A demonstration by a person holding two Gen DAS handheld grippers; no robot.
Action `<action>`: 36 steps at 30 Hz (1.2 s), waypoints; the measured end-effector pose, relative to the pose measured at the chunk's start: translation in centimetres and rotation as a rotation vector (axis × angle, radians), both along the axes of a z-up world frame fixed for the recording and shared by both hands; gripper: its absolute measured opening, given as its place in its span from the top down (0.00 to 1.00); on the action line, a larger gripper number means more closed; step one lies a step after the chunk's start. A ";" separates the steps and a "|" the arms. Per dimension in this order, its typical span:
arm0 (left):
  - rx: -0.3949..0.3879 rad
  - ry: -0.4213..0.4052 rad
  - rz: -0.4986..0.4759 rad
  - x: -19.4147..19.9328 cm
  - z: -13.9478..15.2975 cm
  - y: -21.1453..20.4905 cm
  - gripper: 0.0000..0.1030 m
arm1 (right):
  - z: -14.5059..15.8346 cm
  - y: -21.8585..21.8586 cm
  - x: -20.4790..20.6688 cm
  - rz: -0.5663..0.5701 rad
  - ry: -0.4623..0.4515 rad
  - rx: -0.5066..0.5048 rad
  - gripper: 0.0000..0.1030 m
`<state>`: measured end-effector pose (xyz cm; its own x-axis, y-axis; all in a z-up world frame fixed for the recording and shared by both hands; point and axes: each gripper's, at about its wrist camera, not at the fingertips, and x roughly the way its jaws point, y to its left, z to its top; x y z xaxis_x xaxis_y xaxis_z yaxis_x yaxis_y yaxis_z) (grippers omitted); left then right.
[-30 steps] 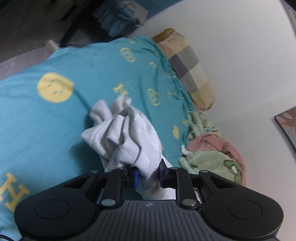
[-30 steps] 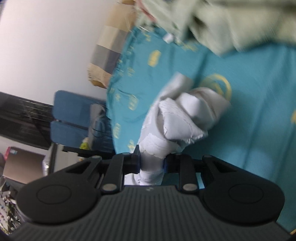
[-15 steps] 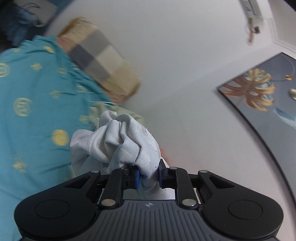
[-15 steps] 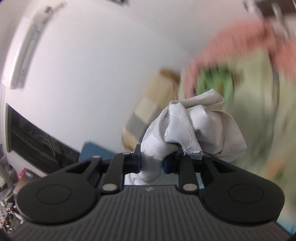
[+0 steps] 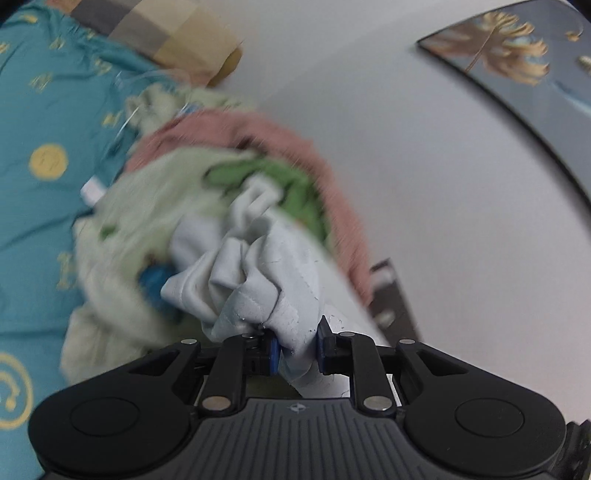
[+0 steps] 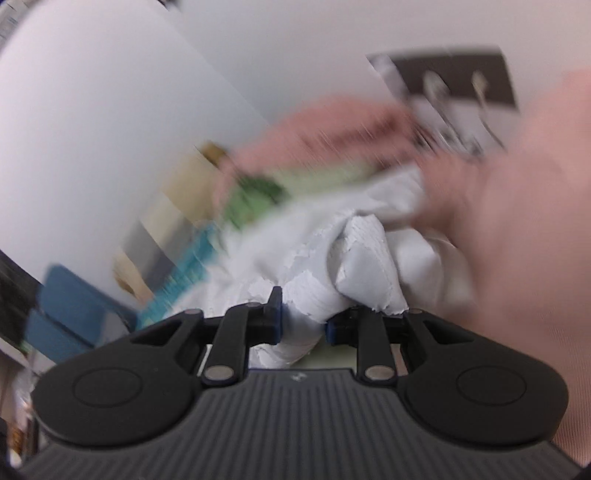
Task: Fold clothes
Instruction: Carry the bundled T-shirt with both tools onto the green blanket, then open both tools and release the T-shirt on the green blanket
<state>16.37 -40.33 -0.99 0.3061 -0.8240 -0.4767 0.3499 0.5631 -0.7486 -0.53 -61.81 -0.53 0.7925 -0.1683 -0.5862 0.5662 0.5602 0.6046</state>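
Note:
A crumpled white garment (image 5: pixel 255 273) is bunched between both grippers. My left gripper (image 5: pixel 295 347) is shut on one part of it, the cloth rising in folds above the blue pads. My right gripper (image 6: pixel 303 321) is shut on another bunch of the same white garment (image 6: pixel 362 273). Both views are blurred by motion. Behind the cloth lies a heap of pale green and pink bedding (image 5: pixel 207 177) on the teal bed sheet (image 5: pixel 40 122).
A checked pillow (image 5: pixel 166 26) lies at the bed's far end against the white wall (image 5: pixel 406 155). A framed picture (image 5: pixel 517 70) hangs at upper right. In the right wrist view a blurred pink mass (image 6: pixel 528 221) fills the right side and a blue chair (image 6: pixel 70 310) stands at left.
Both grippers have swung up and away from the open sheet toward the wall and the bedding heap, carrying the white garment. Their hold on it has not changed.

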 end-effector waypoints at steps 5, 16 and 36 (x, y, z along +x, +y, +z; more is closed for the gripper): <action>0.088 -0.019 -0.036 -1.3 -2.1 1.0 0.79 | -1.5 1.5 -0.2 -0.003 0.045 -0.051 0.76; 0.299 -0.333 -0.057 -7.4 7.6 4.5 0.05 | 4.5 5.1 -4.9 0.018 0.043 -0.159 0.30; 0.330 -0.696 0.014 -23.4 18.8 16.4 0.00 | 12.4 17.3 -15.3 0.142 -0.070 -0.483 0.29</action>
